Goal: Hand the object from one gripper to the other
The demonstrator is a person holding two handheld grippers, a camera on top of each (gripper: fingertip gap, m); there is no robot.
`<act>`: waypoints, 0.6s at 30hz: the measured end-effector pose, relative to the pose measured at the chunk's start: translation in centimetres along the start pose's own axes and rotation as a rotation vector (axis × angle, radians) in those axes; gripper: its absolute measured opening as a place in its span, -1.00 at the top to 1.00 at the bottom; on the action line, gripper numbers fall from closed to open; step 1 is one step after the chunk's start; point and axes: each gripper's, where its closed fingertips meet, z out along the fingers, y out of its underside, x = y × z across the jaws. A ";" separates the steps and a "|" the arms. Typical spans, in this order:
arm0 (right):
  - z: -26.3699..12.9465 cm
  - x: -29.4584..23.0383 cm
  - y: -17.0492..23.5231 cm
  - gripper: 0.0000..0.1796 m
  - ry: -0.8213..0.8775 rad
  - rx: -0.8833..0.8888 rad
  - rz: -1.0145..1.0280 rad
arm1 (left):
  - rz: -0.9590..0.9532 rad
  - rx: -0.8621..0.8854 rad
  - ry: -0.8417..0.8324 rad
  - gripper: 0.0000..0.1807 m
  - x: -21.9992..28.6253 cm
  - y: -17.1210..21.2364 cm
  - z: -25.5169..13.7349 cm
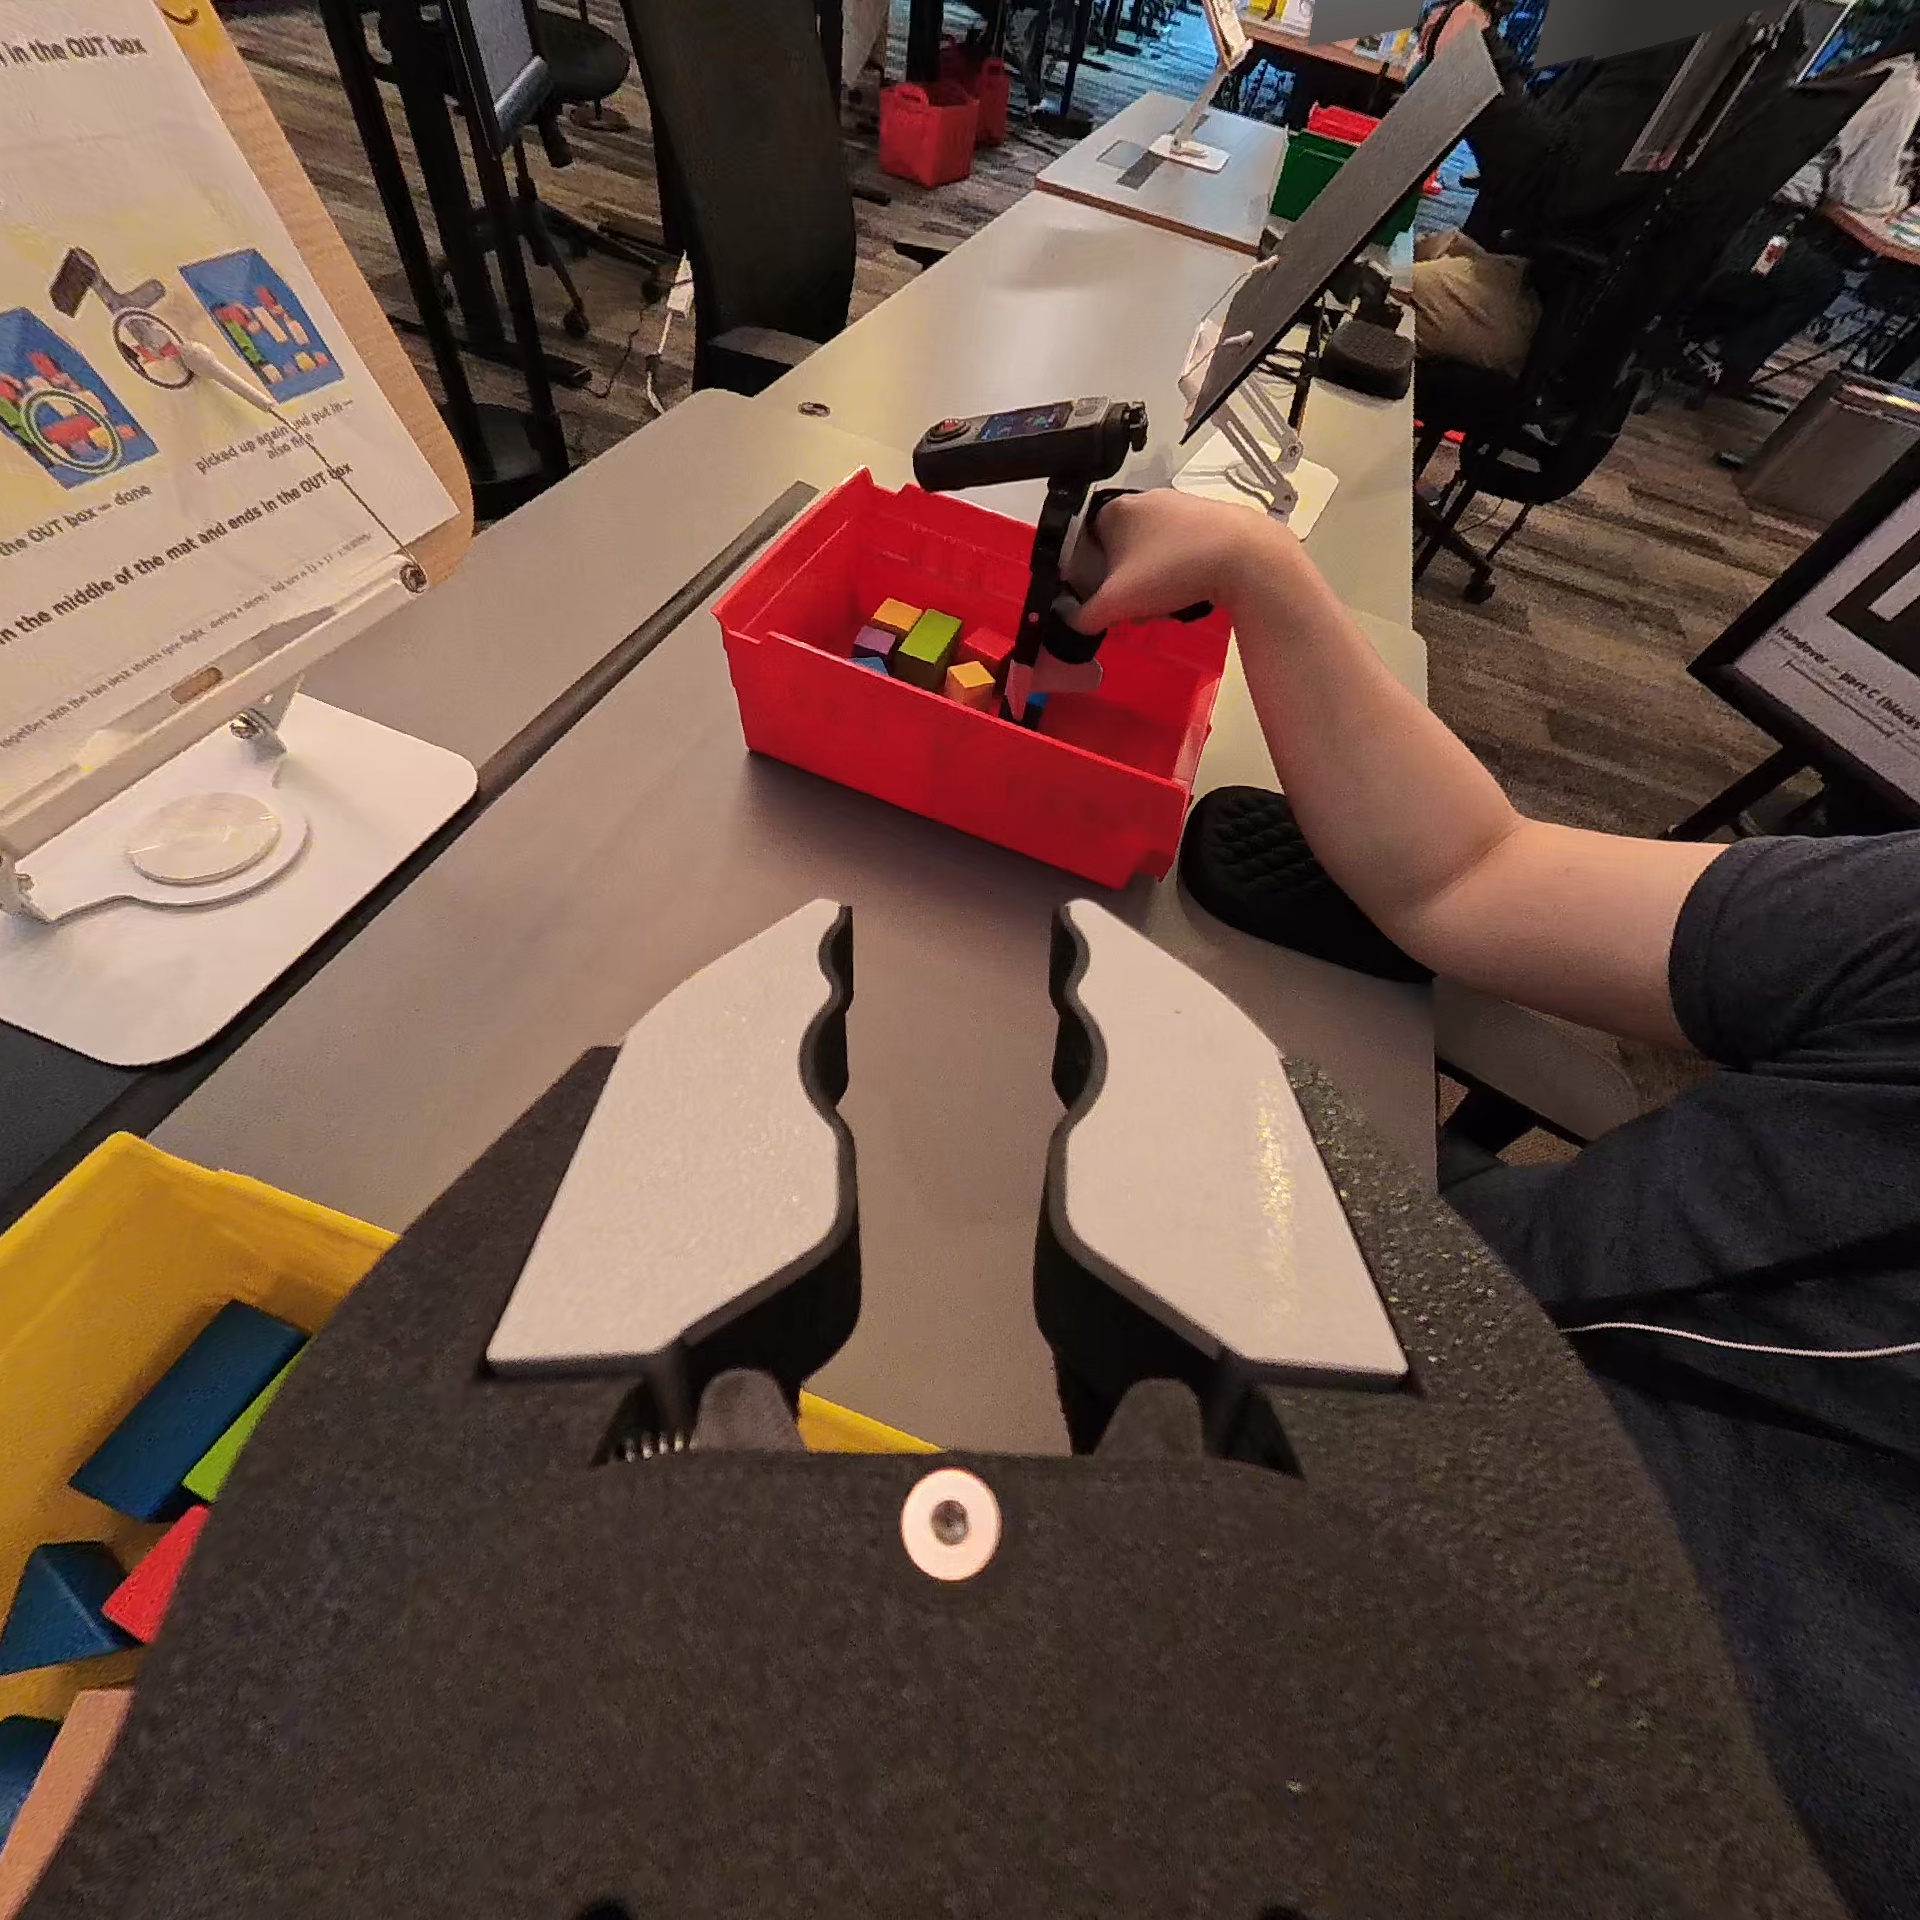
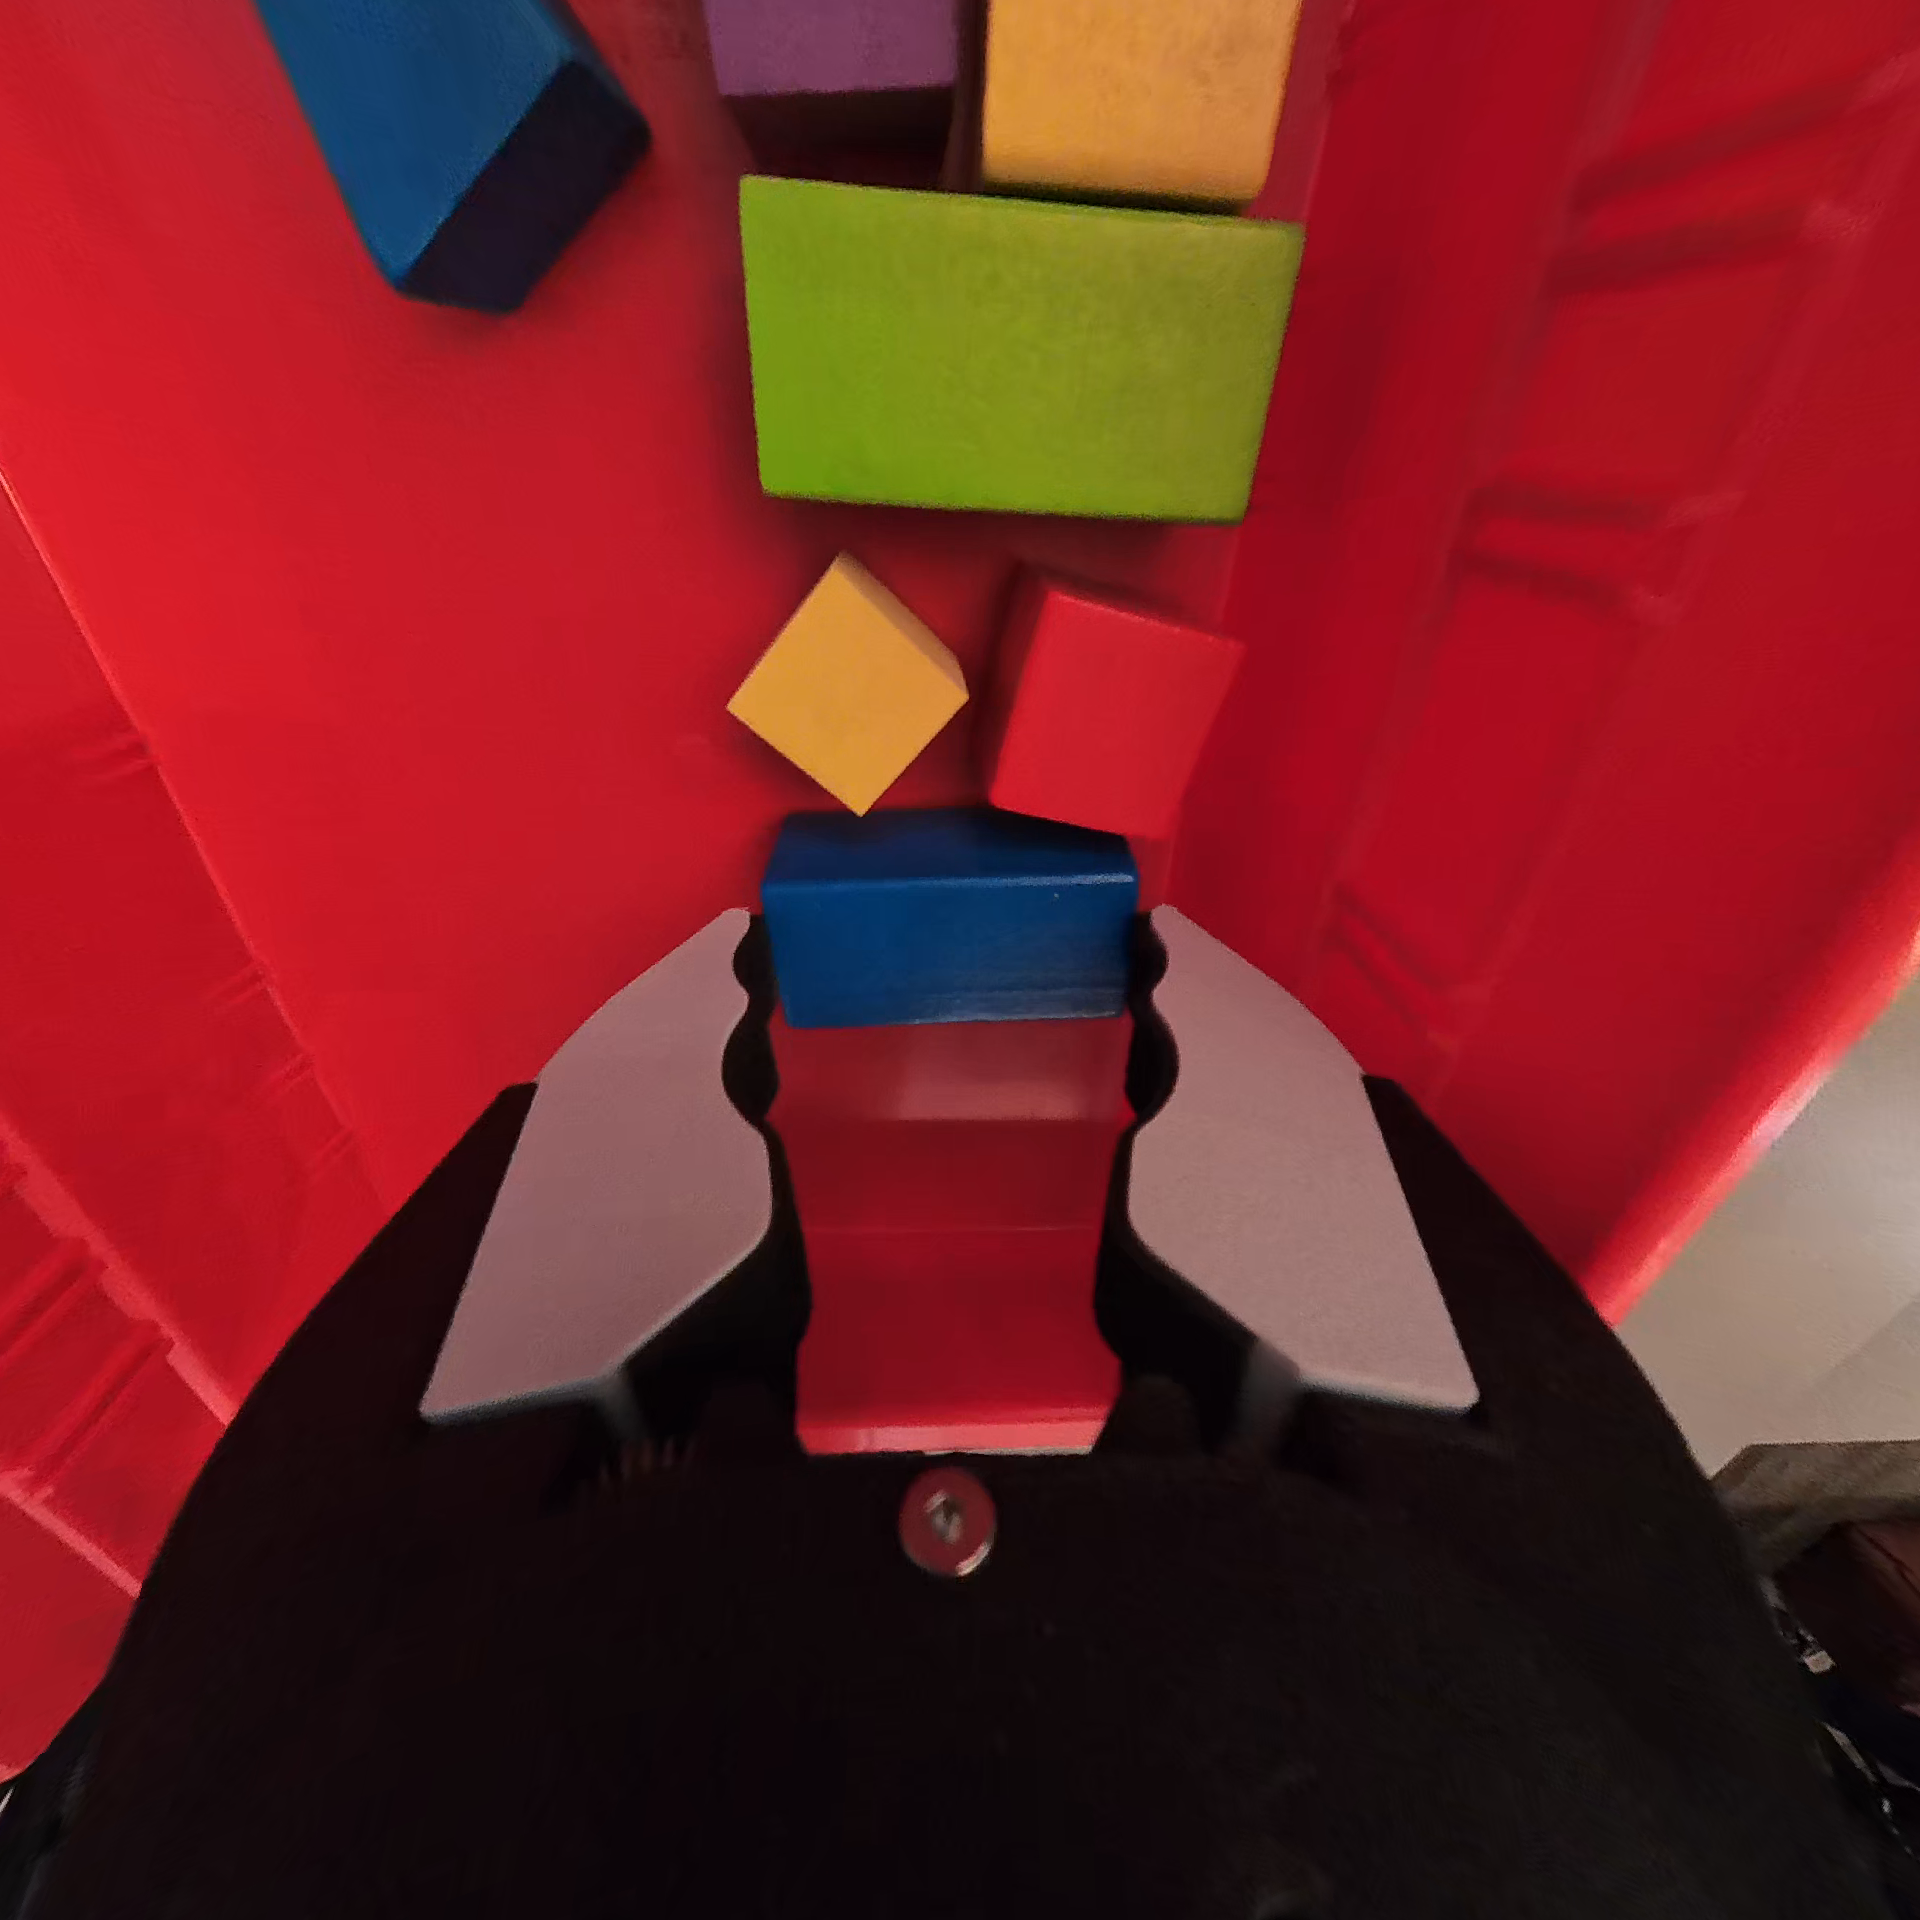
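Note:
A red bin [image 1: 935,769] stands on the grey table and holds several coloured blocks. My right gripper [image 1: 1023,707], held by a hand, points down into the bin. In the right wrist view my right gripper [image 2: 948,935] has both fingertips pressed against the ends of a blue block [image 2: 945,914] near the bin's floor [image 2: 312,623]. A yellow cube [image 2: 847,686], a red block [image 2: 1112,707] and a green block [image 2: 1013,348] lie just beyond it. My left gripper [image 1: 951,935] is open and empty above the table, short of the red bin.
A yellow bin [image 1: 94,1299] with blue, green and red blocks sits at the lower left. A stand with an instruction sheet [image 1: 156,312] is at the left. A black wrist rest [image 1: 1268,862] lies right of the red bin. The person's forearm [image 1: 1403,810] crosses the right side.

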 end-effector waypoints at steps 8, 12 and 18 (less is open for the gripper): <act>0.1 0.2 0.0 0.25 0.028 -0.011 -0.032 | 0.005 -0.021 0.000 0.61 0.1 0.3 0.3; -0.1 0.2 0.1 0.24 0.058 -0.014 -0.053 | 0.017 -0.025 -0.021 0.61 -0.1 0.3 0.1; -3.1 -0.6 -0.2 0.22 0.084 0.080 -0.091 | 0.089 0.002 -0.255 0.55 -3.9 0.4 -3.0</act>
